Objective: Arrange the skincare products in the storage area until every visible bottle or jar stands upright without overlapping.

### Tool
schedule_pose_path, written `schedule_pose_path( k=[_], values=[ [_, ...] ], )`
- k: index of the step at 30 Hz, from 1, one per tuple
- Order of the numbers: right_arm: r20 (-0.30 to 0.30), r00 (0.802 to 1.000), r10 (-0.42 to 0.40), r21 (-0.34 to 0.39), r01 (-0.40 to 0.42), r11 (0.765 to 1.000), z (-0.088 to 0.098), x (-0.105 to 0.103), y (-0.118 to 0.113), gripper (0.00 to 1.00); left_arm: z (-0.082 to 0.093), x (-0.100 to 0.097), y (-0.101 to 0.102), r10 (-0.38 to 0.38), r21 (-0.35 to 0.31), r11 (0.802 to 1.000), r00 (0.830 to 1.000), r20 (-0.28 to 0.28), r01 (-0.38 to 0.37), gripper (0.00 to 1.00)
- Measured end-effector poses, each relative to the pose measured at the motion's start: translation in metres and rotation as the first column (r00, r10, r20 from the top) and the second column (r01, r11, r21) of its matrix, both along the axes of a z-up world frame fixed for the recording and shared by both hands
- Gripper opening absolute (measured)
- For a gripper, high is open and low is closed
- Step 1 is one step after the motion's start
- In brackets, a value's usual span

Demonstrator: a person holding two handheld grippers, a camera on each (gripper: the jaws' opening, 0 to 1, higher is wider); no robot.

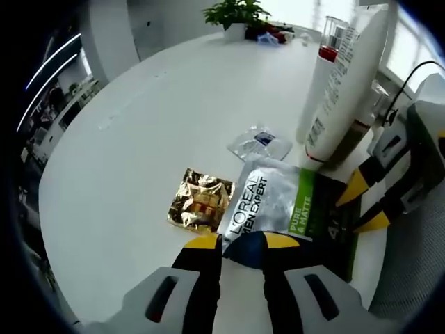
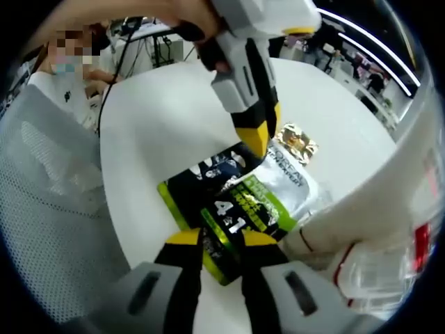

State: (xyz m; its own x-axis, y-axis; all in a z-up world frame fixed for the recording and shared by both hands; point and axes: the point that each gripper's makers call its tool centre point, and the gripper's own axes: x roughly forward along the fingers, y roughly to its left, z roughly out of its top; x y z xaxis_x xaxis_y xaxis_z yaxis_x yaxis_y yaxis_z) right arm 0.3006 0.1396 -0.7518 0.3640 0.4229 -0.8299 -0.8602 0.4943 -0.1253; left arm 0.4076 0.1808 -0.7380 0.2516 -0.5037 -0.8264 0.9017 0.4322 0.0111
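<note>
A flat, shiny face-mask packet [image 1: 278, 209] lies on the round white table [image 1: 139, 139], its long side running from the left tongs [image 1: 242, 243] to the right tongs [image 2: 221, 240]. Both tongs pinch its two short ends. Just beside it lie a crinkly gold wrapper [image 1: 200, 200] and a leaning white tube [image 1: 344, 83].

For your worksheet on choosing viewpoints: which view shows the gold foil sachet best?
The left gripper view: the gold foil sachet lies whole and close on the white table. In the right gripper view it is small, partly hidden behind the left gripper.
</note>
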Motion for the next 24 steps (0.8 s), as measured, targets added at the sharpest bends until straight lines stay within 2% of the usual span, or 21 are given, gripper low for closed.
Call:
schedule_pose_path(
  k=[4,11,15,17,24],
  values=[
    [-0.002,1.0,-0.002,0.004,0.002,1.0,0.0,0.0,0.0,0.22,0.006,0.013,-0.005,0.019,-0.023,1.0,0.999,0.045,-0.018,0.16],
    [0.0,1.0,-0.001,0.0,0.001,1.0,0.0,0.0,0.0,0.22,0.004,0.032,-0.013,0.047,-0.024,0.999,0.996,0.074,-0.046,0.17],
    [-0.002,1.0,-0.005,0.004,0.005,1.0,0.0,0.0,0.0,0.22,-0.003,0.037,-0.013,0.064,-0.017,0.998,0.997,0.053,-0.063,0.16],
    [-0.001,1.0,-0.004,0.004,0.004,1.0,0.0,-0.001,0.0,0.22,-0.007,0.037,-0.012,0.069,-0.012,0.998,0.997,0.025,-0.069,0.16],
    [-0.007,1.0,-0.007,0.009,0.007,1.0,-0.001,0.0,-0.001,0.22,-0.01,0.046,-0.008,0.083,-0.015,0.996,0.997,0.0,-0.083,0.16]
  ],
)
